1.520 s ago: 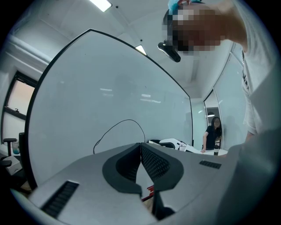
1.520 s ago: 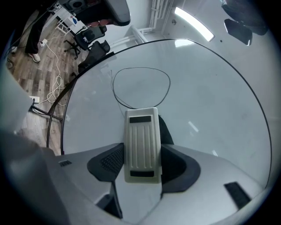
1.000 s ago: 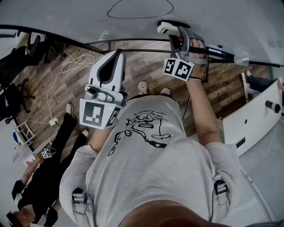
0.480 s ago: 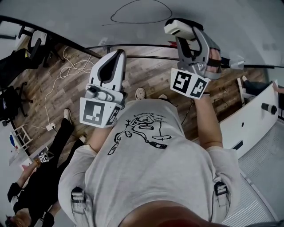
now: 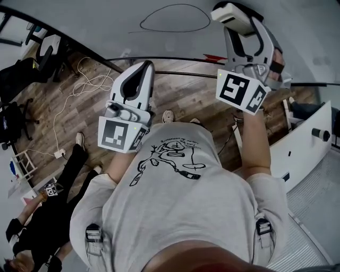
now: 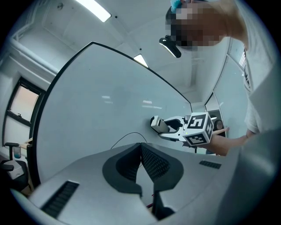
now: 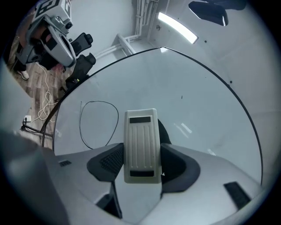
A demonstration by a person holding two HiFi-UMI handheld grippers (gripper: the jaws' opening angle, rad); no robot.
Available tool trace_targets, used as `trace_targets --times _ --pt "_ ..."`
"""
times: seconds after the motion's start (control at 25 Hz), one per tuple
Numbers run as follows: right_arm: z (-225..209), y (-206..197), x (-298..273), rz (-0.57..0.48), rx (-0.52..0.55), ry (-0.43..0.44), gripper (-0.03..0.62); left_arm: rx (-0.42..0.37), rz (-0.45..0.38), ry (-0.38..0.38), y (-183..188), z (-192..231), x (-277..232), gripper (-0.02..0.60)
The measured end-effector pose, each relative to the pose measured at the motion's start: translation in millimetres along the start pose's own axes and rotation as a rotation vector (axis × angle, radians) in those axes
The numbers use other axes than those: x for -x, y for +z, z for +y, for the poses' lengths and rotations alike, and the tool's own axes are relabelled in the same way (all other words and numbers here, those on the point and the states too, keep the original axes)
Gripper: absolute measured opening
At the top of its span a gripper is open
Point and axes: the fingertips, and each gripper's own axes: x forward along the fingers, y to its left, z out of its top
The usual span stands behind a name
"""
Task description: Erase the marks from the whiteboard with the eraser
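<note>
White and wide, the whiteboard (image 5: 106,21) fills the top of our head view, with wooden floor (image 5: 79,101) and a loose pale cable (image 5: 90,79) beneath its lower edge. One mark stands on it, a thin black oval loop (image 5: 175,18), drawn unbroken. We hold the right gripper (image 5: 234,15) raised in front of the board, to the right of that loop and apart from it. Its own view shows the jaws clamped on the eraser (image 7: 141,145), one jaw at each long side, with the pale ribbed back facing the camera and the loop (image 7: 99,125) off to the left. We cannot tell whether the eraser's far face touches the board. From the left gripper view the eraser (image 6: 159,124) looks close against the white surface. We keep the left gripper (image 5: 139,71) lower, in front of our chest and aimed up at the board. Its ridged pads (image 6: 153,162) are pressed together at the tips with nothing between them. Another person in black (image 5: 58,212) is on the floor at lower left.
</note>
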Motion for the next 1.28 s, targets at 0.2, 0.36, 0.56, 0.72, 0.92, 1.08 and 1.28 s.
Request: trace_targets --times 0.2,0.36,0.56,0.72,0.92,1.08,1.28 --pt "-11 -5 -16 0.016 0.005 -0.017 0.261 0.001 0.003 0.010 -2 3 4 0.021" --pt "-11 -8 -22 0.019 -0.002 -0.020 0.259 0.003 0.006 0.014 -1 5 2 0.021" --pt "-9 -7 -24 0.021 -0.007 -0.020 0.259 0.000 0.010 0.014 -3 6 -1 0.021" --pt "-5 -7 -26 0.022 0.004 -0.032 0.259 0.003 0.013 0.011 -5 5 -2 0.021" --pt "-4 -7 -25 0.022 0.023 -0.040 0.259 -0.002 0.018 0.011 -4 1 -3 0.021" --pt "2 -7 -27 0.022 0.040 -0.035 0.259 -0.002 0.017 0.016 -4 2 -2 0.021" --pt "14 -6 -30 0.024 0.061 -0.032 0.259 -0.001 0.019 0.021 -7 5 0 0.021"
